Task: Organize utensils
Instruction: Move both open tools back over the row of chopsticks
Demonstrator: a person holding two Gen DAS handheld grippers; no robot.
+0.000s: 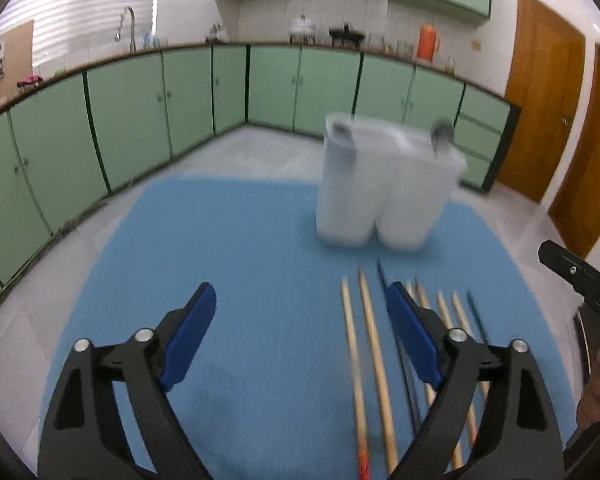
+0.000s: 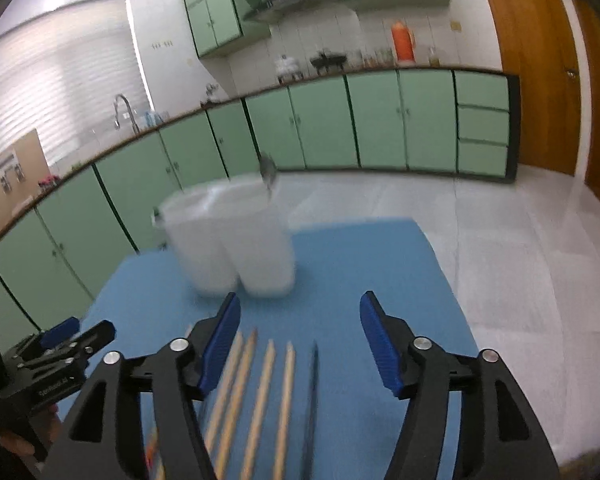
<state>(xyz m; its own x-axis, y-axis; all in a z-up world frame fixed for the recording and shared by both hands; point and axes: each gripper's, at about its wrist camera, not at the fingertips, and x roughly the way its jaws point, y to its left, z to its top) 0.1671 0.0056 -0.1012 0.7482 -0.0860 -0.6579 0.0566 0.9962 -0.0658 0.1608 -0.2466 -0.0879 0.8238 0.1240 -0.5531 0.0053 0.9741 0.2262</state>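
Observation:
Several wooden chopsticks [image 1: 374,344] and dark ones [image 1: 384,280] lie side by side on the blue mat [image 1: 260,240], pointing at a white two-compartment utensil holder [image 1: 384,188] with metal utensil ends sticking out of it. My left gripper [image 1: 300,300] is open and empty, its right finger over the chopsticks. In the right wrist view, my right gripper [image 2: 300,316] is open and empty above the chopsticks [image 2: 260,392] and a dark one [image 2: 311,400], short of the holder [image 2: 236,248]. The left gripper [image 2: 56,344] shows at the lower left.
The mat covers a table in a kitchen with green cabinets [image 1: 188,96], a tiled floor [image 2: 500,248] and wooden doors [image 1: 540,92] at right. The right gripper's black body [image 1: 580,276] is at the right edge of the left wrist view.

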